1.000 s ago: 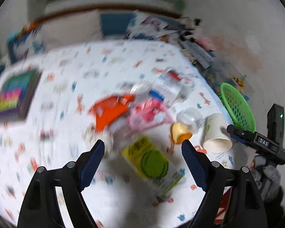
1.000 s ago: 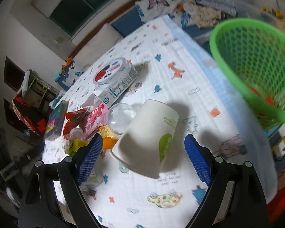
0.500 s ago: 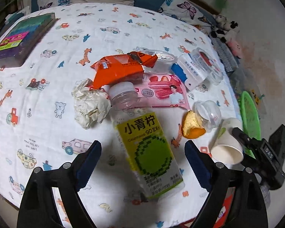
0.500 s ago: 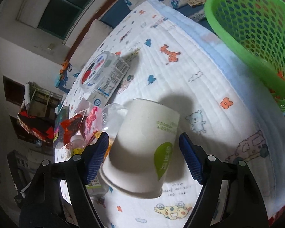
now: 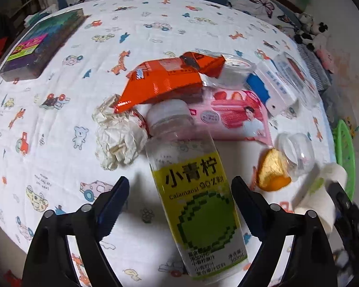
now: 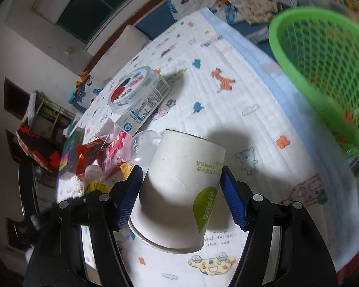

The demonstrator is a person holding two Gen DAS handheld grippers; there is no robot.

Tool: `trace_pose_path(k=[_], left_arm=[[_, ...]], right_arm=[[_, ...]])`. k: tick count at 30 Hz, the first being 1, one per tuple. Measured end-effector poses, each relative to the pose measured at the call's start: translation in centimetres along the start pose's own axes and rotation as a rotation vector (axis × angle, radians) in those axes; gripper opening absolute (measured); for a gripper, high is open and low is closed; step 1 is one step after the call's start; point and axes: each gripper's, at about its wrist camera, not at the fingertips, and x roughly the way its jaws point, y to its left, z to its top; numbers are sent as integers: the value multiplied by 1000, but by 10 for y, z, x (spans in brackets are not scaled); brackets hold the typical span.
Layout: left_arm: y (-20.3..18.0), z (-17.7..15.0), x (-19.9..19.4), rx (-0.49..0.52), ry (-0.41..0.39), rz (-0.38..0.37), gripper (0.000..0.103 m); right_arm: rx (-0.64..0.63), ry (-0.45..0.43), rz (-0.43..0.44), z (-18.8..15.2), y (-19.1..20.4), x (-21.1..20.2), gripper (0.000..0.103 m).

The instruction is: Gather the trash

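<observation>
the right gripper (image 6: 180, 198), its jaws just closing, pinches the smooth white paper cup (image 6: 179, 191) lying on the quilted printed sheet (image 6: 227, 110); the left gripper (image 5: 179, 205) stands wide astride a clear plastic bottle (image 5: 193, 191), pads clear. the meshed green basket (image 6: 323, 71) is cut off far right.

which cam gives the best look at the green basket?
Right wrist. The green basket fills its upper right, with rim, mesh wall and interior visible beyond the bed's edge. The left wrist view catches only a thin sliver of its rim at the far right.
</observation>
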Motion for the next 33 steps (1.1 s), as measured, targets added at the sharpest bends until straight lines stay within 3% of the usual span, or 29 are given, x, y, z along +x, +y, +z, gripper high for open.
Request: trace_pose_path(k=[6, 11, 23, 33], left_arm=[[-2, 7, 8, -19, 24, -25, 63], [2, 4, 4, -15, 18, -40, 60], [8, -25, -64, 135, -105, -147, 59], [-28, -31, -107, 294, -194, -282, 59]], right_arm=[[-90, -53, -49, -5, 9, -16, 64], [-116, -76, -45, -7, 8, -30, 63], [-113, -150, -41, 1, -4, -74, 63], [-66, -268, -126, 32, -42, -109, 63]])
